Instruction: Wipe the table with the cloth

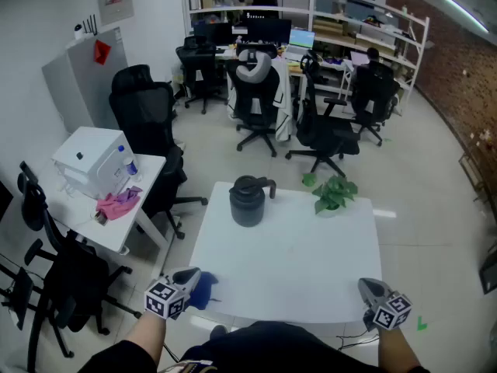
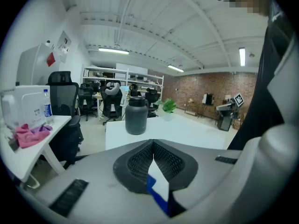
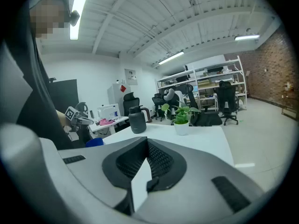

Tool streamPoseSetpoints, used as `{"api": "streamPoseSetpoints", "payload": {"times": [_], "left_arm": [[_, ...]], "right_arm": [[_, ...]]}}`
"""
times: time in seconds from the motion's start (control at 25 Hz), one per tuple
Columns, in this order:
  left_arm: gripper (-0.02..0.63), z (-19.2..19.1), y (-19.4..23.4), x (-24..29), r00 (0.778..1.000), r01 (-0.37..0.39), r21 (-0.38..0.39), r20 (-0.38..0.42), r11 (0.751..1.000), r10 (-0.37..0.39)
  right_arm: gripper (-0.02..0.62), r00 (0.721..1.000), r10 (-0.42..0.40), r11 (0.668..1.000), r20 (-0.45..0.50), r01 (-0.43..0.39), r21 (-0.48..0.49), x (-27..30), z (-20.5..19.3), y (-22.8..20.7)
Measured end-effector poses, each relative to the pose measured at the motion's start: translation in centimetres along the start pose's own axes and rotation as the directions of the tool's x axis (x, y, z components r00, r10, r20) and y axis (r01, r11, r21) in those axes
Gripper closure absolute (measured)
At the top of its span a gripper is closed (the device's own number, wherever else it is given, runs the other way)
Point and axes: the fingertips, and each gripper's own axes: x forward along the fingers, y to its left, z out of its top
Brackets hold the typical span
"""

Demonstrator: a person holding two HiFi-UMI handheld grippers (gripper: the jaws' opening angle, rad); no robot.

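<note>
A blue cloth (image 1: 204, 289) hangs bunched at the front left corner of the white table (image 1: 295, 270). My left gripper (image 1: 189, 276) is shut on the cloth, just off that corner. In the left gripper view the jaws meet and a strip of blue cloth (image 2: 156, 196) shows between them below the left gripper (image 2: 153, 146). My right gripper (image 1: 367, 287) hovers at the table's front right corner, shut with nothing in it. In the right gripper view the right gripper (image 3: 147, 142) has its jaws together, and the blue cloth (image 3: 94, 143) shows at the left.
A dark jug (image 1: 248, 200) and a small potted plant (image 1: 334, 195) stand on the table's far side. To the left is a side desk (image 1: 116, 231) with a white box (image 1: 91, 160) and a pink rag (image 1: 118, 203). Black office chairs (image 1: 155, 142) stand beyond.
</note>
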Motion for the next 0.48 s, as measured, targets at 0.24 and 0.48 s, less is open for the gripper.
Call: {"api": "streamPoseSetpoints", "payload": {"times": [0.24, 0.48], "left_arm": [[0.463, -4.2, 1.7, 1.6, 0.959, 0.162, 0.238, -0.268, 0.958, -0.095], [0.279, -11.1, -0.9, 2.9, 0.772, 0.526, 0.48, -0.616, 0.702, -0.157]], "right_arm": [[0.583, 1.0, -0.004, 1.0, -0.013, 0.004, 0.002, 0.2, 0.1, -0.1], [0.583, 1.0, 0.002, 1.0, -0.027, -0.002, 0.0, 0.8, -0.3, 0.3]]}}
